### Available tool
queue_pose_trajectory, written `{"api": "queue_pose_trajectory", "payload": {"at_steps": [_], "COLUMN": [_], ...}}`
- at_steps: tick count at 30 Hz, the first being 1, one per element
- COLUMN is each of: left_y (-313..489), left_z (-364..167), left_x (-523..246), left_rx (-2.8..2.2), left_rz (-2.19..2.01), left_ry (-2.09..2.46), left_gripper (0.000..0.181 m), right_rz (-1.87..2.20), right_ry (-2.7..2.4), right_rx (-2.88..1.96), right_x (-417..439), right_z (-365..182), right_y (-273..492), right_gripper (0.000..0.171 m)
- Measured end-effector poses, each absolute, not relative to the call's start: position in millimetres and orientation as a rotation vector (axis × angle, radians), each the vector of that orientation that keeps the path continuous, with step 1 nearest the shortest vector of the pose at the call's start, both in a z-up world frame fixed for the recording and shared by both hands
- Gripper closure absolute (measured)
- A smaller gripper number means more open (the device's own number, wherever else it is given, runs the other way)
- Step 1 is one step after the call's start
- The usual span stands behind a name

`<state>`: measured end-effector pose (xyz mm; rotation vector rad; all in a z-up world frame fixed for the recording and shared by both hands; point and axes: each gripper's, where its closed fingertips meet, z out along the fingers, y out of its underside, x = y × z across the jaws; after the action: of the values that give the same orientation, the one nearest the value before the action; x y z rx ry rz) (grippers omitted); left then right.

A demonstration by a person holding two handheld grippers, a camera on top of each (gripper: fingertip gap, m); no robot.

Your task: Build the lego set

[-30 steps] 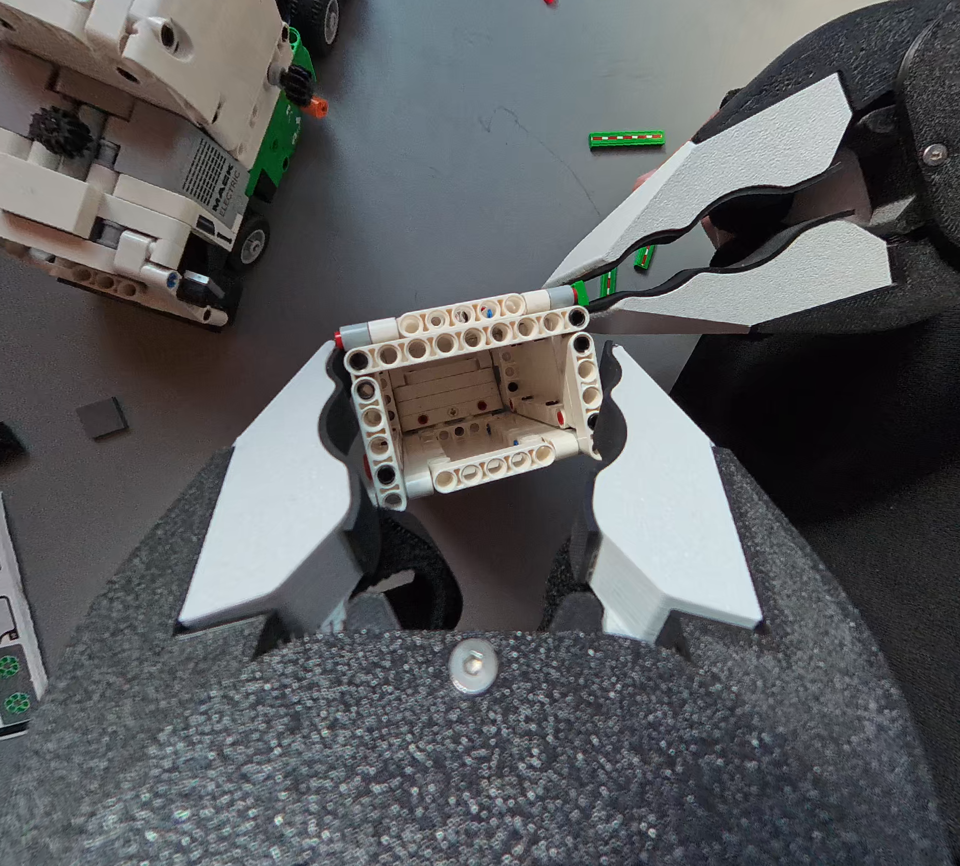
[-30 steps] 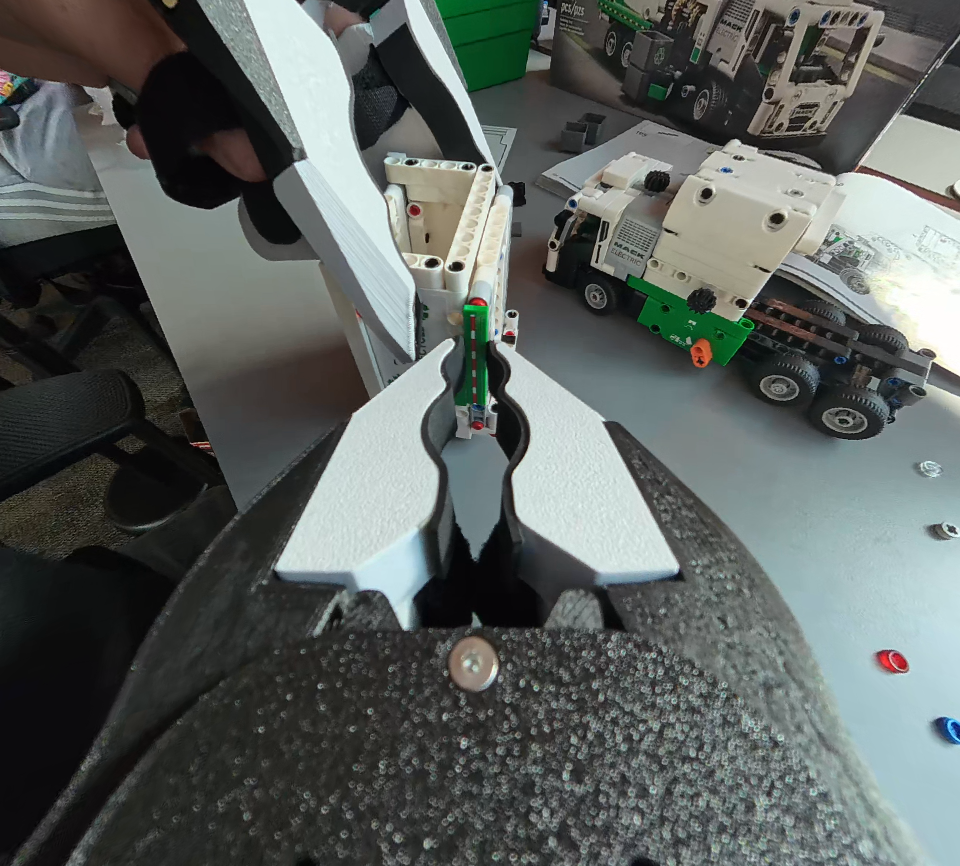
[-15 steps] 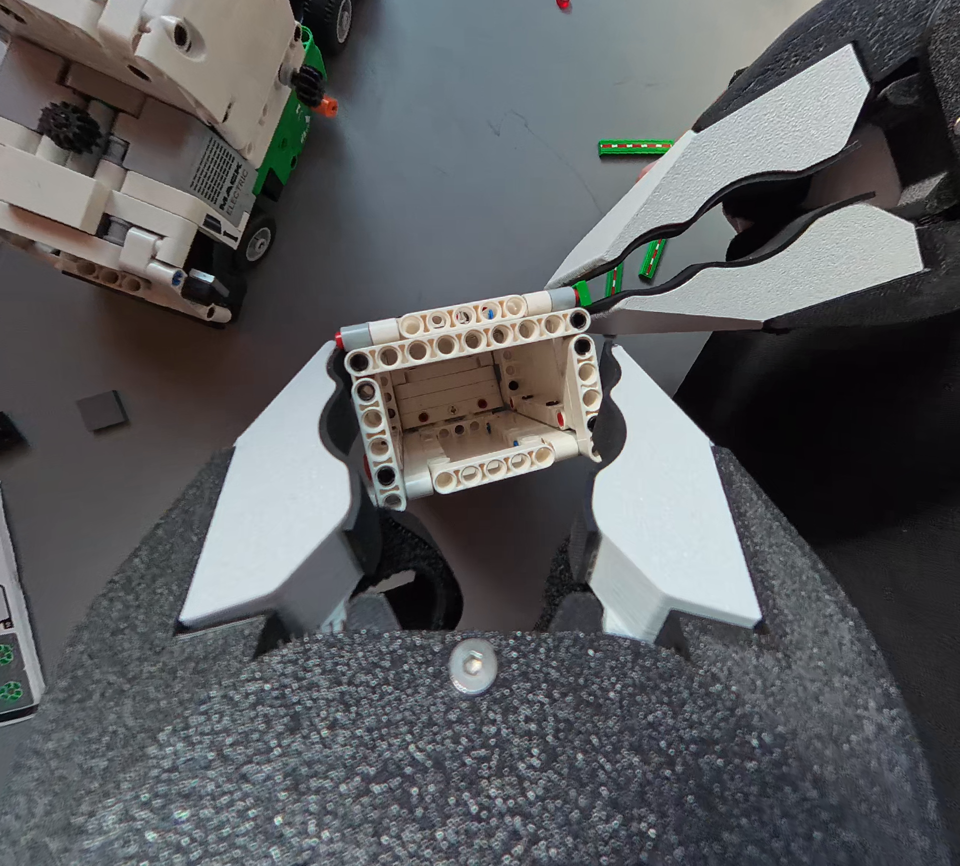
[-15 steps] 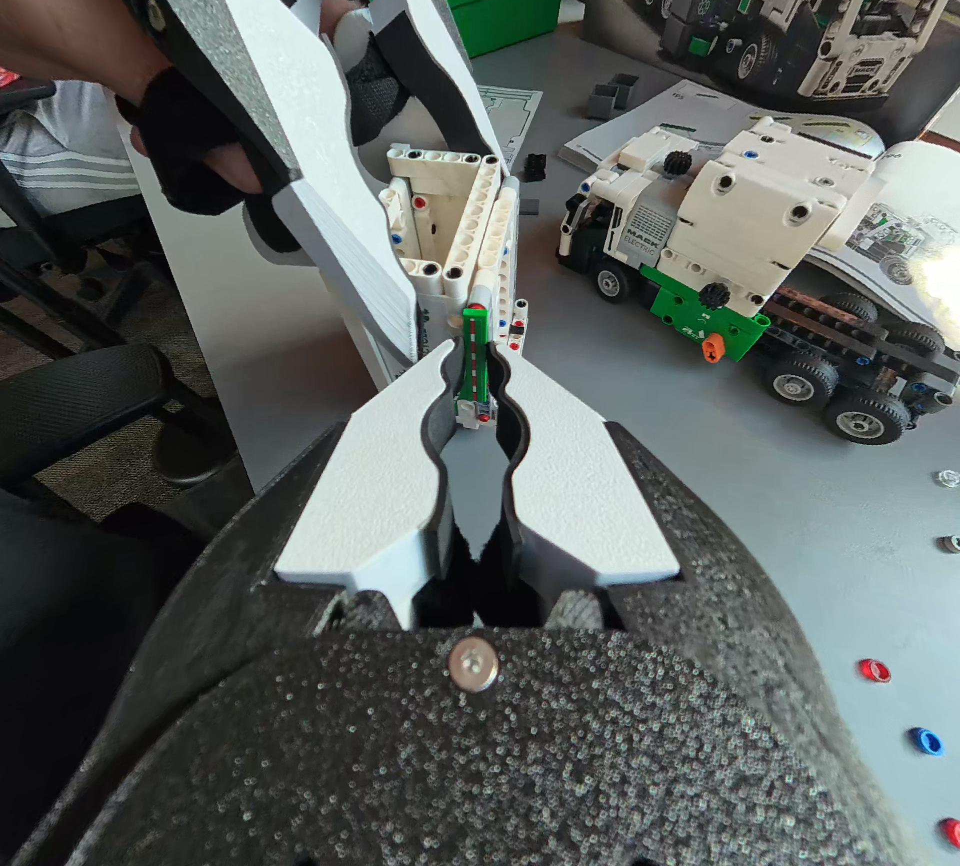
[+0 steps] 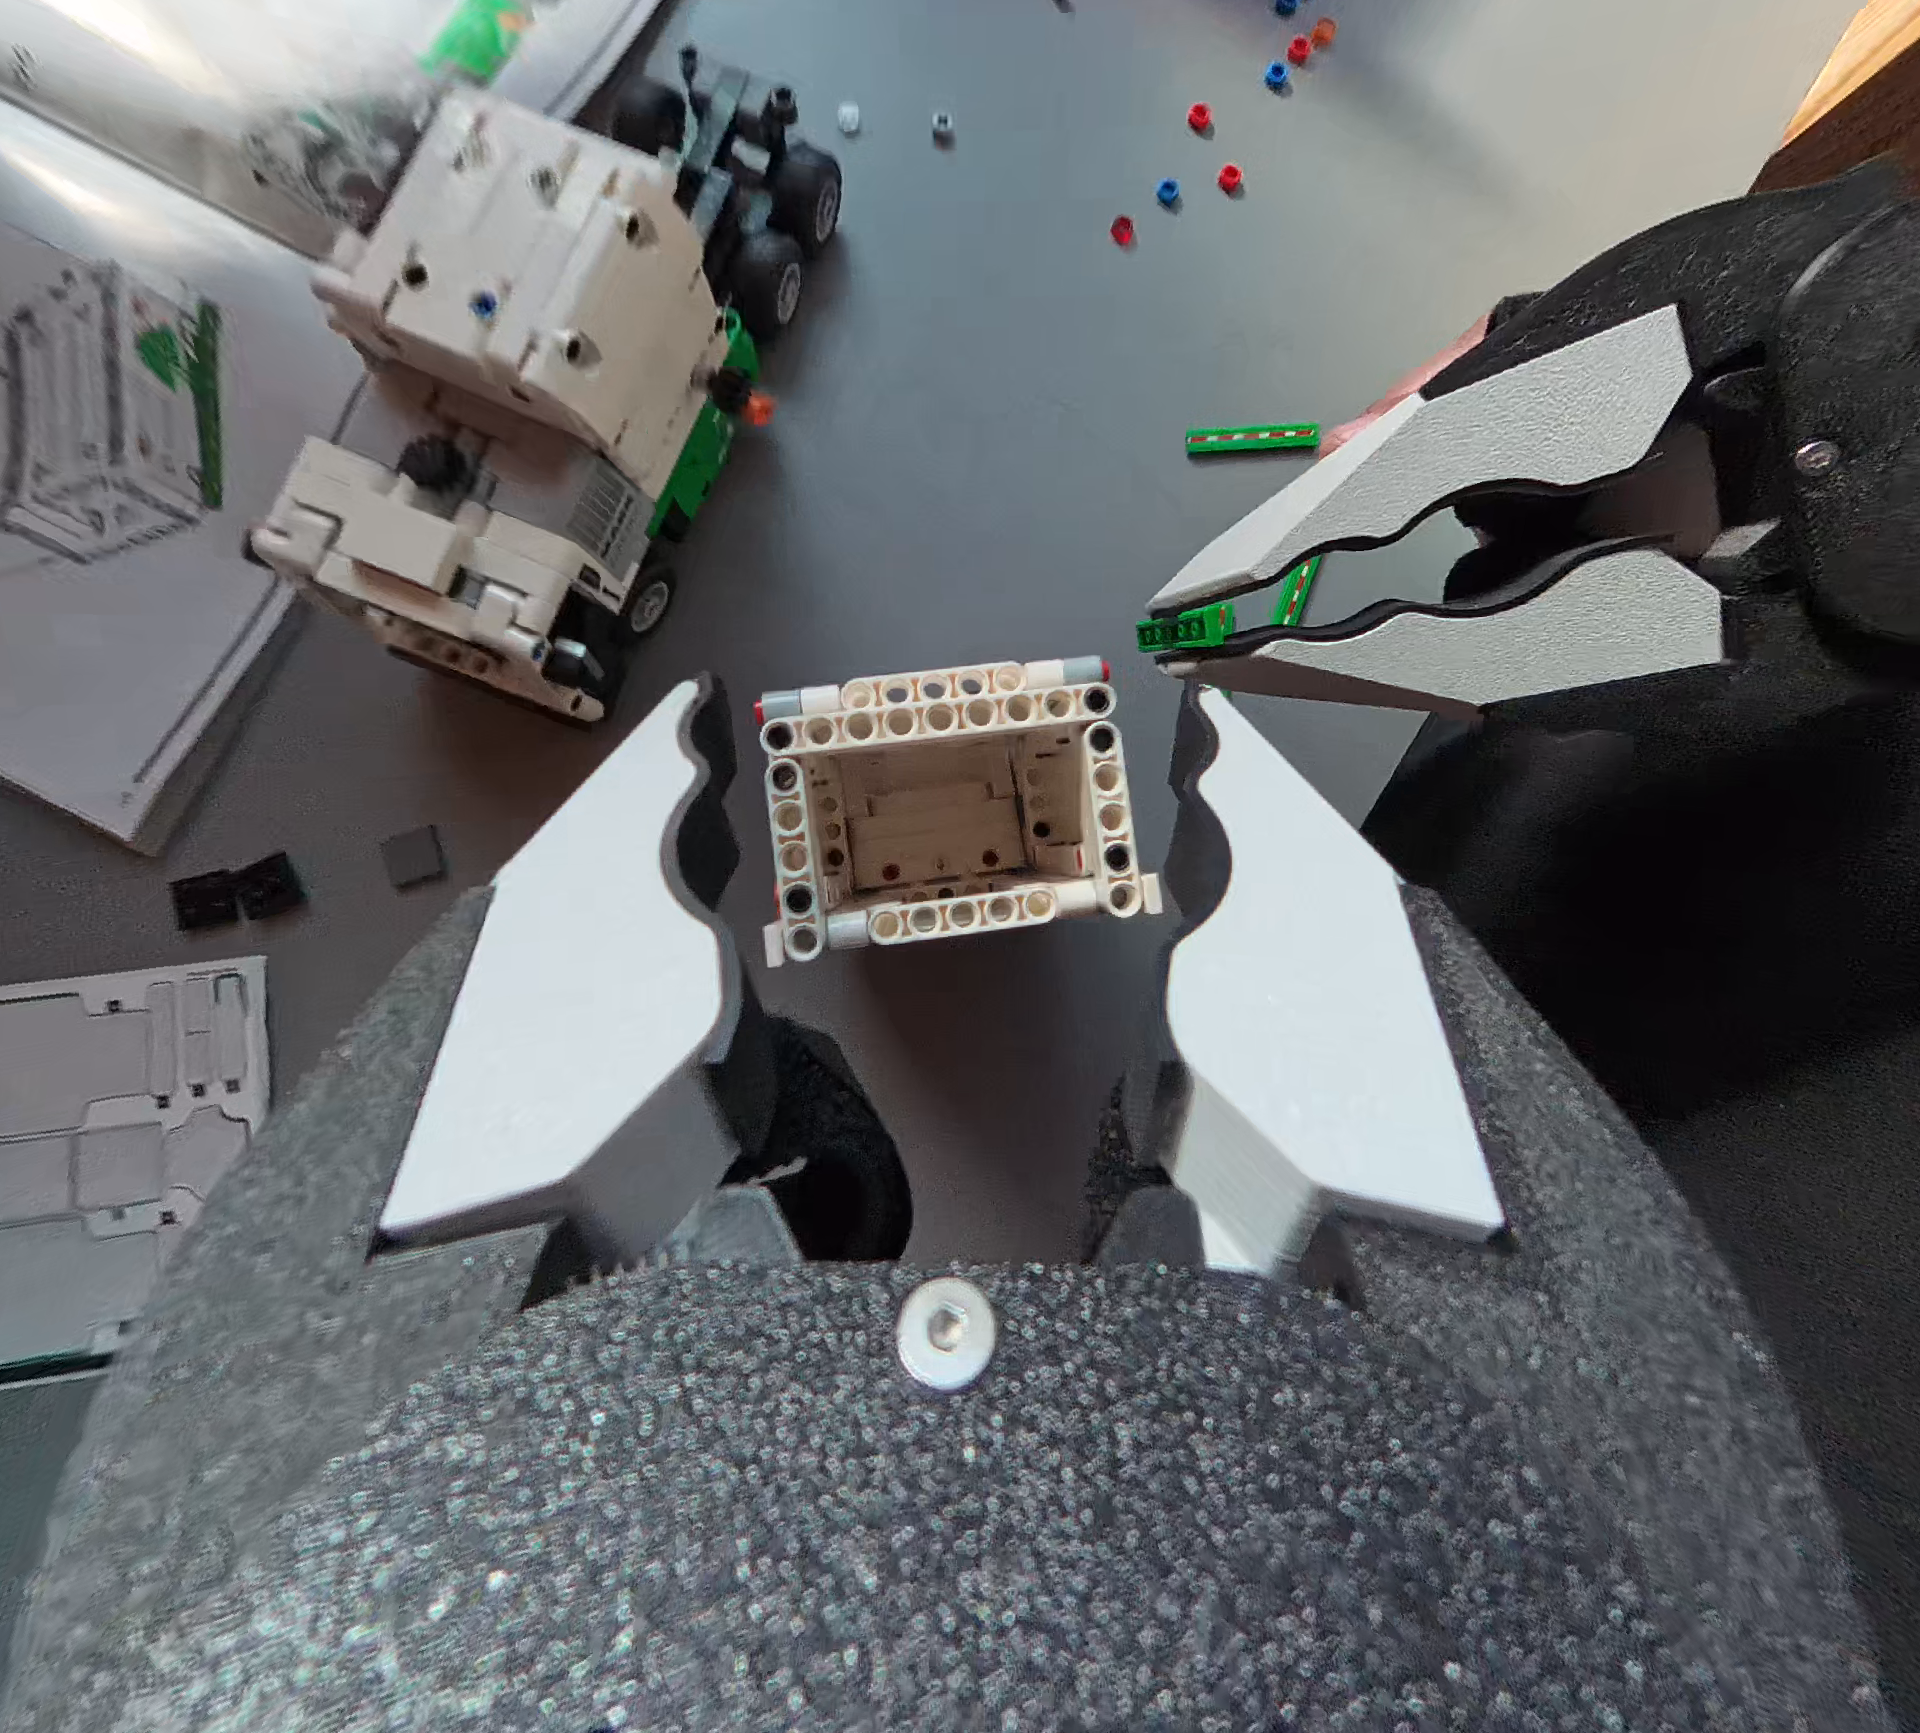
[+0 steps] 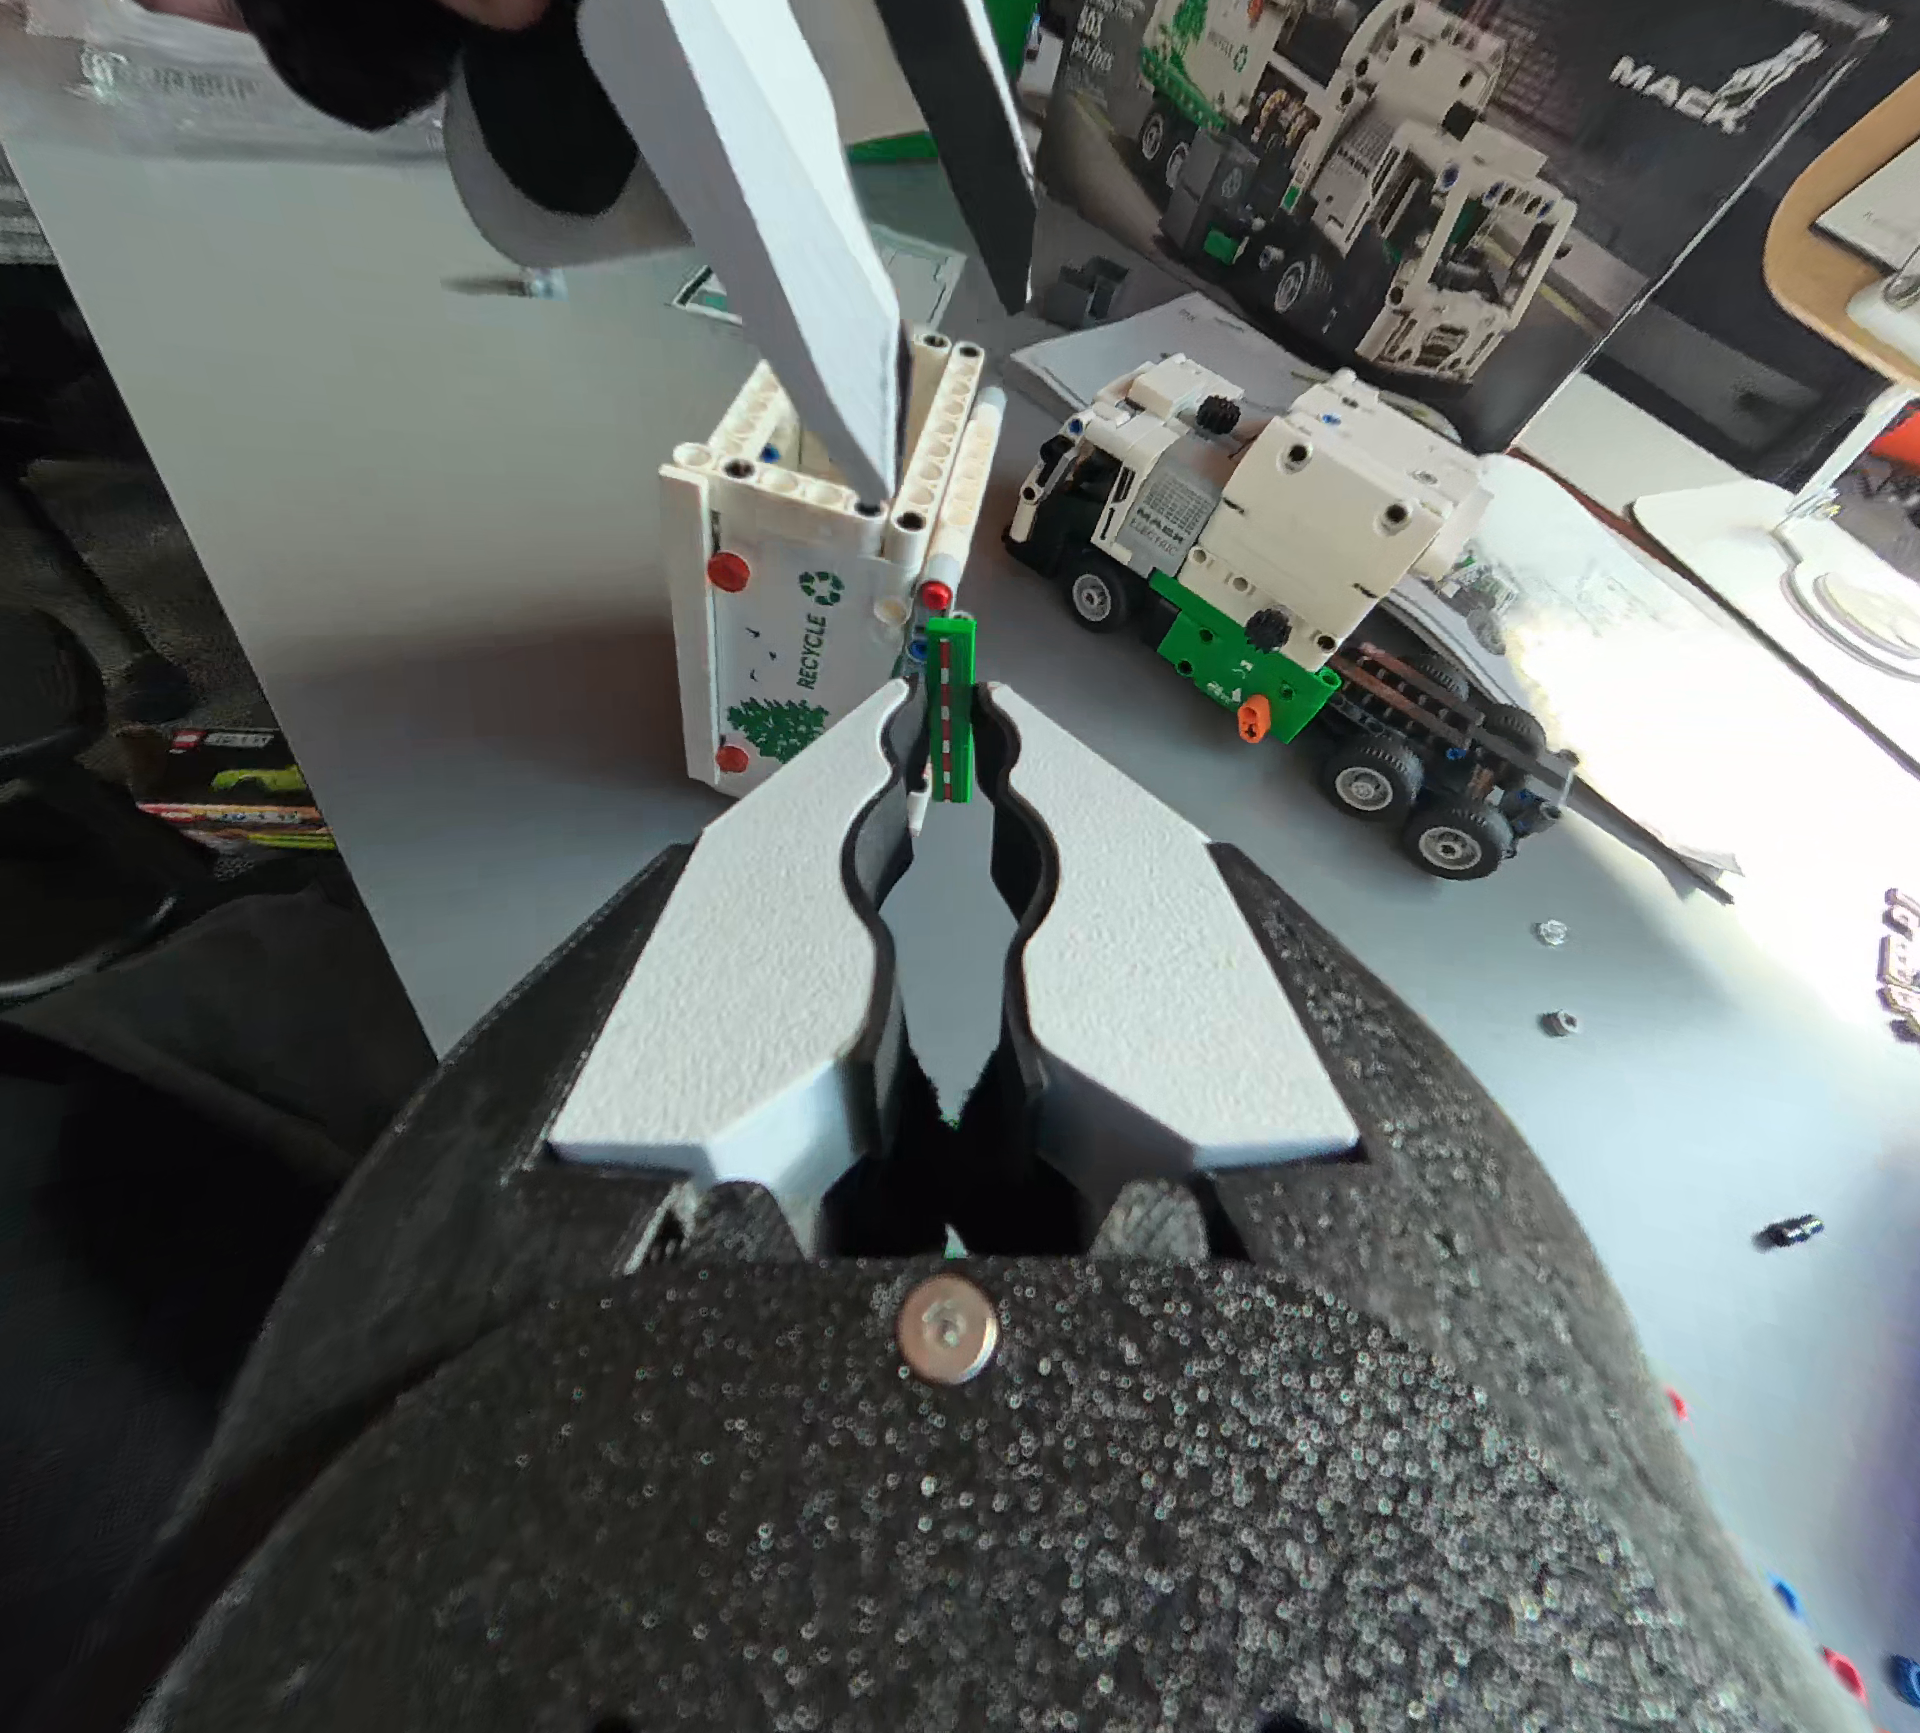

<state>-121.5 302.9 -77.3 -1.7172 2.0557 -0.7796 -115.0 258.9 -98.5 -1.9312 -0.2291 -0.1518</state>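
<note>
The white box module [image 5: 940, 810] stands on the grey table [image 5: 987, 353], open end up, with the left gripper [image 5: 940, 738] above it. Its fingers are spread and clear of both side walls, so nothing is held. In the right wrist view one left finger tip hangs at the box rim; whether it touches is hard to tell from that angle.

The right gripper [image 6: 945, 696] pinches the green strip [image 6: 951, 712] edge-on between its tips, near the strip's lower half, with the upper end free and pointing at the box's near corner, just beside it and apart. The part-built truck [image 5: 551, 457] sits well apart to the left on the instruction booklet [image 5: 94, 540]. Another green strip [image 5: 1252, 438] and loose pins [image 5: 1200, 116] lie on the table.

Handling judgement:
- Box: rigid beam frame, hollow and light. It will probably slide or tip under a sideways push, so grip it across the two long side walls, low, on the beams and not on the stickered panel
- Strip: thin, stiff, smooth plastic that is likely to pivot in a tip pinch. Holding it near mid-length leaves the mating end free
- Press-fit joints may pop apart if squeezed on the open rim
</note>
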Motion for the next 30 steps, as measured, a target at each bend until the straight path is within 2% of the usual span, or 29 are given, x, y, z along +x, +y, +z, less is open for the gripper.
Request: {"api": "queue_pose_trajectory", "payload": {"at_steps": [3,9,16,30], "left_y": [274.3,230.6,221.8,229.7], "left_z": [-47.3,-52.8,-57.4,-55.2], "left_x": [-120.4,-125.4,-127.5,-130.1], "left_rx": [-1.542,-1.489,-1.484,-1.539], "left_rz": [-0.901,-0.984,-0.962,-0.965], "left_ry": [2.052,2.178,2.21,2.18], "left_gripper": [0.127,0.148,0.179,0.18], "right_rz": [-0.228,-0.324,-0.352,-0.347], "right_ry": [-0.241,-0.276,-0.317,-0.351], "right_rx": [-1.835,-1.76,-1.725,-1.71], "right_x": [-115.4,-121.9,-129.0,-131.6], "right_z": [-83.0,-65.5,-63.2,-61.9], "right_y": [252.6,244.9,238.0,232.7], "right_gripper": [0.164,0.164,0.163,0.162]}}
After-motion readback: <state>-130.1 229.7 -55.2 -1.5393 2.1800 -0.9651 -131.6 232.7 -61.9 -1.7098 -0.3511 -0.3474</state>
